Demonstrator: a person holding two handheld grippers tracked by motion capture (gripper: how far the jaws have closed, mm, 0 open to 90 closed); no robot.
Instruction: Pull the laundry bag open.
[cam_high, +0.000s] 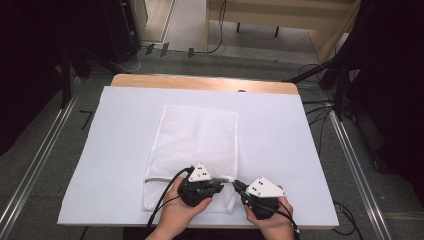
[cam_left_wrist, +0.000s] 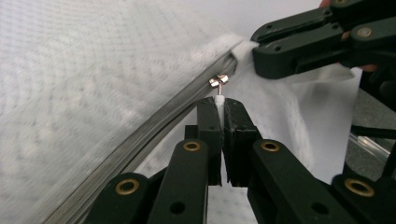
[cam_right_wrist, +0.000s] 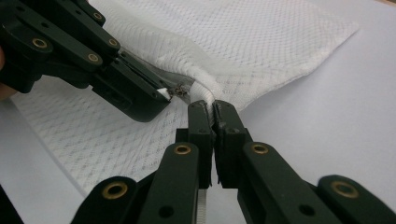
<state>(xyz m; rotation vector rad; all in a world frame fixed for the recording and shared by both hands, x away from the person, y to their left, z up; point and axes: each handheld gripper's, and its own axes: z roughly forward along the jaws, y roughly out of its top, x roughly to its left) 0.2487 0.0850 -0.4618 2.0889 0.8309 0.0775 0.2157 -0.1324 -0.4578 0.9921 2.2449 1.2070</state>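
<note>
Bag: a white mesh fabric laundry bag (cam_high: 197, 145) lies flat on the white table sheet (cam_high: 115, 150), its zippered grey opening edge (cam_left_wrist: 154, 133) at the near end.
Left gripper: the left gripper (cam_left_wrist: 221, 105) has its 2 jaws pressed together on the small white zipper pull tab (cam_left_wrist: 219, 101), just below the metal slider (cam_left_wrist: 218, 81).
Right gripper: the right gripper (cam_right_wrist: 214, 106) is clamped on the bag's white hem (cam_right_wrist: 205, 93) at the near right end of the zipper.
Risk 1: the thin tab can slip out if the pull angles off the zipper line.
Risk 2: mesh may bunch and jam the slider if the hem grip slackens.
</note>
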